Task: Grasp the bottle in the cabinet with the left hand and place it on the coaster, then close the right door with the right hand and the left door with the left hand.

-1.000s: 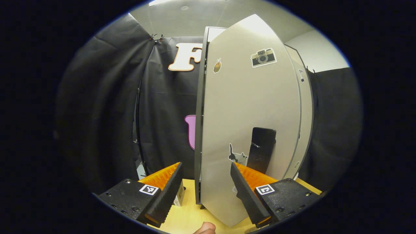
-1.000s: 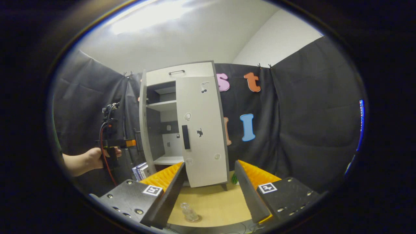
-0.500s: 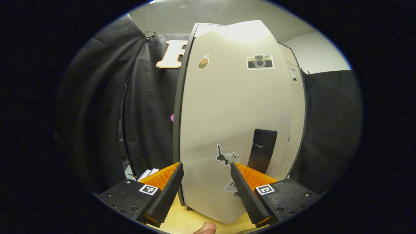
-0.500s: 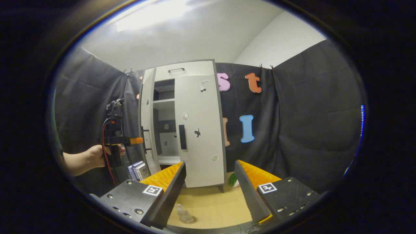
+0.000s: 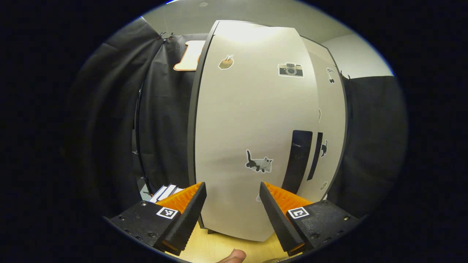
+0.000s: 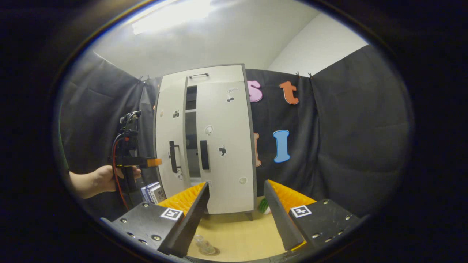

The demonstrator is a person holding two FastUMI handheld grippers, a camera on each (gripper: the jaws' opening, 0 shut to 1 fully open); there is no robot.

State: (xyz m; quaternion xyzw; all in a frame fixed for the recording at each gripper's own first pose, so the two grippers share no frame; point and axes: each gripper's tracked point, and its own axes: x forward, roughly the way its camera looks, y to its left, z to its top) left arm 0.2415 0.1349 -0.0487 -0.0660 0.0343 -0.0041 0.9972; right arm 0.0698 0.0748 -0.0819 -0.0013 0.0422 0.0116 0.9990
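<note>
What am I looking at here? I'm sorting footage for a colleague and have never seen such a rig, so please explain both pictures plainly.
There is no robot: a person holds a two-finger tool in each hand, each carrying a fisheye camera looking along its fingers.

In the left gripper view, the left hand-held gripper is open, holding nothing, right in front of the cabinet's left door.

The right gripper view is taken farther back. The right hand-held gripper is open and empty too. It shows the whole cabinet: the right door is closed, the left door nearly so, a dark gap remaining. The person's hand holds the other tool beside it.

On the wooden table a clear bottle stands on a coaster. Books sit left of the cabinet.
</note>
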